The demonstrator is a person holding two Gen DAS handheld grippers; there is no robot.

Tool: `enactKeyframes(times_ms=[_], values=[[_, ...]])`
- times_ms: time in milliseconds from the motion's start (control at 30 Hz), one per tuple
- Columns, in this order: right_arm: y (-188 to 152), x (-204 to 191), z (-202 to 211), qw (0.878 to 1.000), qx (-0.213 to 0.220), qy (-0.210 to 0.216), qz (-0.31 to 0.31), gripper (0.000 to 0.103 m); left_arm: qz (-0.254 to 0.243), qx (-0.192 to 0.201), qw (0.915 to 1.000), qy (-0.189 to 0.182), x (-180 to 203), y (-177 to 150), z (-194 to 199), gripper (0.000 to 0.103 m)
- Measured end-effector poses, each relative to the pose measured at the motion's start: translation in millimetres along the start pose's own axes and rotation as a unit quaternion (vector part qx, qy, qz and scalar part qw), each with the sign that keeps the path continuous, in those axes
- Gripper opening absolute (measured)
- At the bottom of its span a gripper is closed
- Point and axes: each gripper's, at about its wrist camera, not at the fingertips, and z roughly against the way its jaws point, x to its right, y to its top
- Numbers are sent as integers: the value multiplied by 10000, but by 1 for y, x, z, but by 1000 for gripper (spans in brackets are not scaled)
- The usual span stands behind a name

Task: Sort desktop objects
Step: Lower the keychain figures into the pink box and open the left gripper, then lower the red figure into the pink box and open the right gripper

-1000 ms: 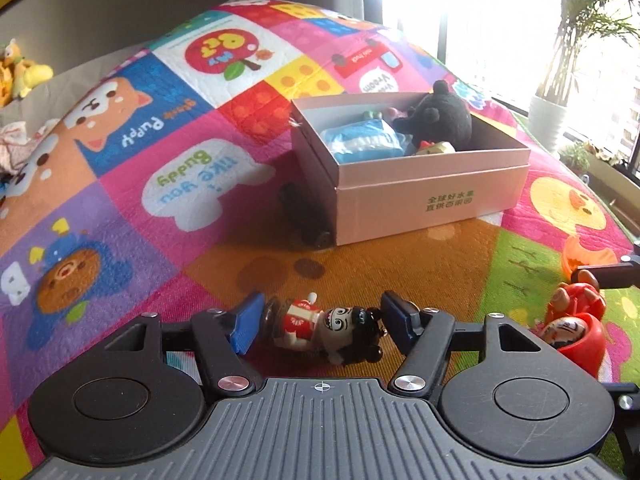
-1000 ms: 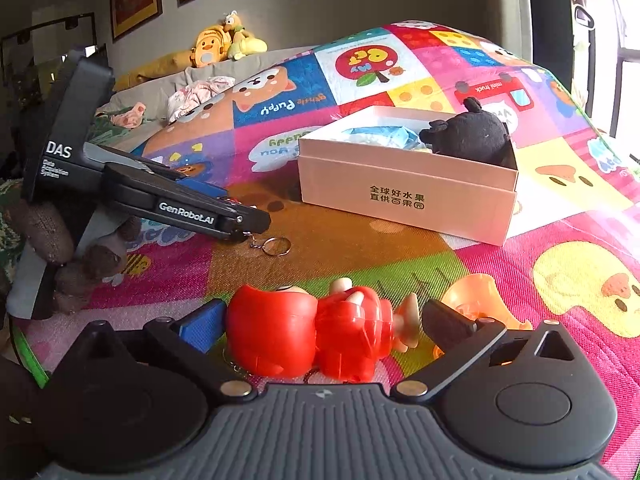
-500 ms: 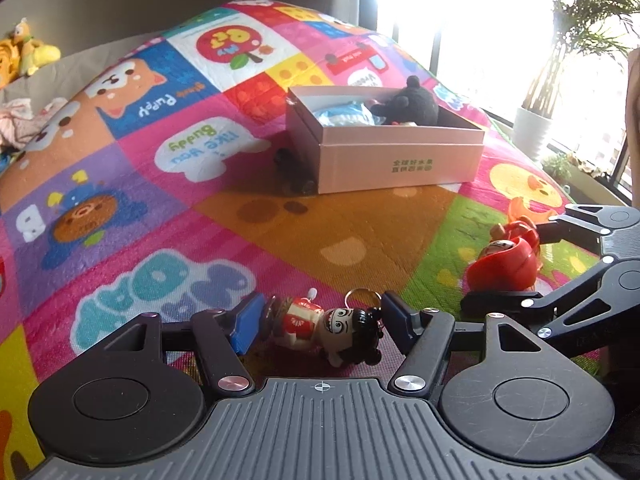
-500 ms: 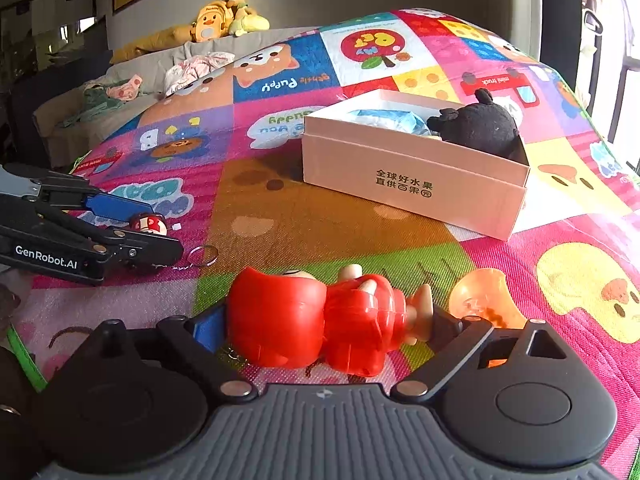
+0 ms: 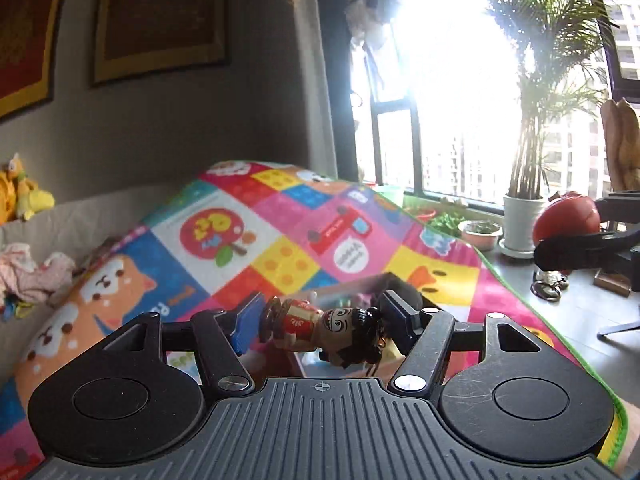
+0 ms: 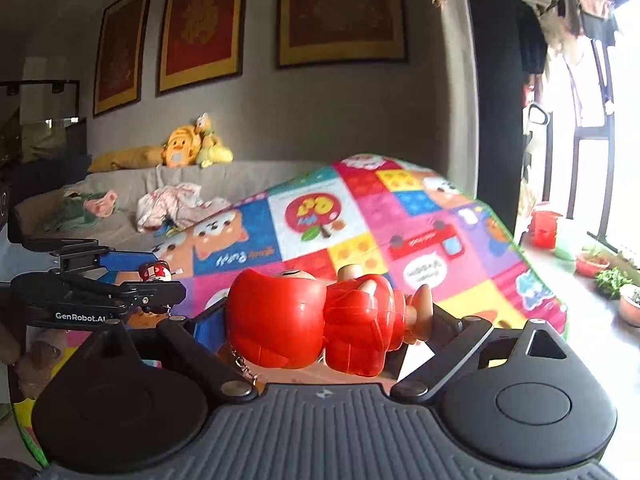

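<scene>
My left gripper (image 5: 320,316) is shut on a small black-haired figurine keychain (image 5: 324,330) in a red outfit, held sideways well above the mat. The pink box (image 5: 352,284) shows only as a rim just behind the figurine. My right gripper (image 6: 320,320) is shut on a red plastic doll keychain (image 6: 316,316), also lifted high. The right gripper with the red doll (image 5: 568,216) shows at the right of the left wrist view. The left gripper with its figurine (image 6: 154,272) shows at the left of the right wrist view.
The colourful cartoon play mat (image 5: 256,240) covers the surface below. A grey sofa with clothes and plush toys (image 6: 184,152) stands behind. Potted plants (image 5: 524,216) stand along the window at the right. Framed pictures hang on the wall.
Both grippers have risen and tilted up with their toys; the views now show wall and window. The pink box has dropped almost out of sight below the fingers.
</scene>
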Motion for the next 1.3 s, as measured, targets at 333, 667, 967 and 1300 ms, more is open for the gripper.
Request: enactKeyframes(times_ms=[333, 667, 967, 1300], values=[[-20, 46, -29, 9966, -474, -237, -624, 94, 697, -703, 9949, -190, -10, -4, -107, 89], [-13, 37, -93, 9912, -787, 248, -1037, 94, 670, -1127, 9911, 243, -28, -76, -62, 97], [34, 21, -218, 9890, -729, -177, -1278, 95, 798, -1166, 9896, 252, -43, -102, -34, 100], [14, 25, -219, 9799, -1094, -180, -1657, 103, 1278, -1394, 9797, 659, -78, -134, -14, 102]])
